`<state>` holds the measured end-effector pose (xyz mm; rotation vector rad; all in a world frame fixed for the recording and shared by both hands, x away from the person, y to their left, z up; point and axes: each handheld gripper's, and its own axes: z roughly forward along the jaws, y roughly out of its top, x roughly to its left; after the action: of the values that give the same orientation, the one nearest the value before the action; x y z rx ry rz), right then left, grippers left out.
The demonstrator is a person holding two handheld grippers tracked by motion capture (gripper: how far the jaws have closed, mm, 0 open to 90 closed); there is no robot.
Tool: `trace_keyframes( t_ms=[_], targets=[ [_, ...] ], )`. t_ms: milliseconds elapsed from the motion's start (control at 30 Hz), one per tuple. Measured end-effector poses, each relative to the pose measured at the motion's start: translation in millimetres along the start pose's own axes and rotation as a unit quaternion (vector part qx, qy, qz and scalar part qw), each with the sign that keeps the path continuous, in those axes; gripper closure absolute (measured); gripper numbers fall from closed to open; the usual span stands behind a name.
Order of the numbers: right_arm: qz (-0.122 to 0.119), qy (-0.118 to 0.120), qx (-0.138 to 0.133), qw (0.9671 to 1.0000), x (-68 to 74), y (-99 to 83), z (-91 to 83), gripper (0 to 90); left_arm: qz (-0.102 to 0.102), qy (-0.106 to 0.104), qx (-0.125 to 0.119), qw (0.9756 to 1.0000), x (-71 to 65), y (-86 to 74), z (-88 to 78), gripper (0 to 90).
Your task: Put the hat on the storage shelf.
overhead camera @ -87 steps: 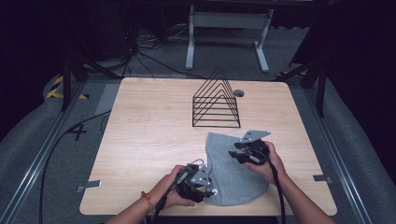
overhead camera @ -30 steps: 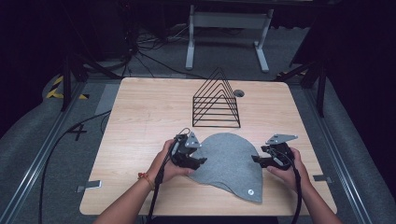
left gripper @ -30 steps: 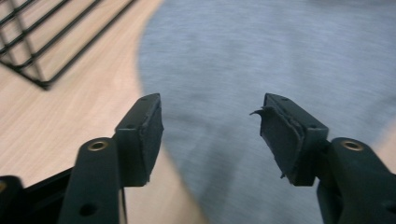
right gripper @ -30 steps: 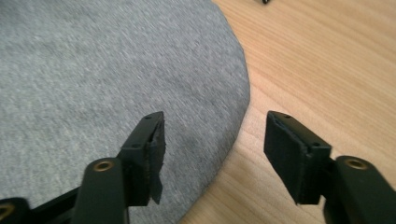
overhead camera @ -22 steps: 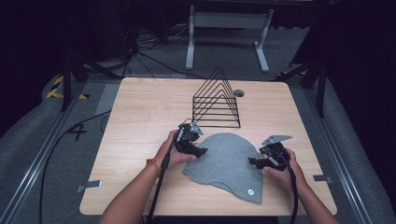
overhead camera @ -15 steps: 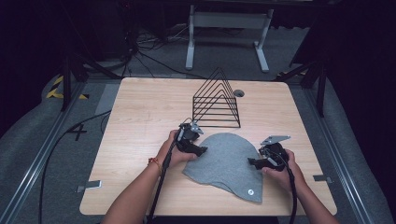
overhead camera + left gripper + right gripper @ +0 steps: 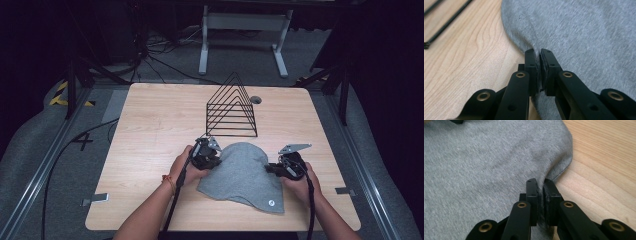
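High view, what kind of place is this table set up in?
Probably a lab or recording studio: a bare wooden table on a framed rig, cables across grey carpet, dark surroundings, and a person working a grey cloth with hand-held grippers.

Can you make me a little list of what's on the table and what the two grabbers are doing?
table: light wooden top
cloth: grey cloth, lying flat near the front edge
rack: black wire rack, standing behind the cloth
left gripper: jaws have just closed, pinching the cloth's left edge
right gripper: jaws have just closed, pinching the cloth's right edge
hands: one behind each gripper
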<state>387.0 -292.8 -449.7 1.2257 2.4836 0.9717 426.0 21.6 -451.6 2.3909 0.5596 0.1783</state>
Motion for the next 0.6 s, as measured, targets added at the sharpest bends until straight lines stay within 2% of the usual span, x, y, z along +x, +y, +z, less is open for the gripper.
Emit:
trace_keyframes(
  t_ms=[33,200,300,367,500,600],
  targets=[
    [0.002,0.002,-0.006,1.0000,0.5,0.1,-2.7,84.7,0.002,0.002,-0.007,1.0000,-1.6,0.6,-3.1,84.9],
    [-0.022,0.004,-0.055,0.9982,8.3,8.4,-27.1,84.9,0.000,0.002,-0.041,0.9992,-10.0,11.8,-25.4,85.0],
    [-0.049,-0.003,-0.082,0.9954,14.6,16.6,-44.8,84.9,0.022,0.005,-0.055,0.9982,-16.1,21.1,-38.2,85.1],
    [-0.056,-0.006,-0.100,0.9934,17.8,23.2,-55.3,85.0,0.030,0.007,-0.070,0.9971,-19.7,28.0,-48.2,85.2],
    [-0.076,-0.010,-0.120,0.9899,21.4,36.1,-71.9,85.0,0.053,0.026,-0.089,0.9943,-24.6,42.5,-67.5,85.1],
    [-0.081,-0.010,-0.128,0.9884,21.3,43.7,-80.9,85.0,0.054,0.035,-0.103,0.9926,-22.7,51.1,-77.4,85.2]
  ],
)
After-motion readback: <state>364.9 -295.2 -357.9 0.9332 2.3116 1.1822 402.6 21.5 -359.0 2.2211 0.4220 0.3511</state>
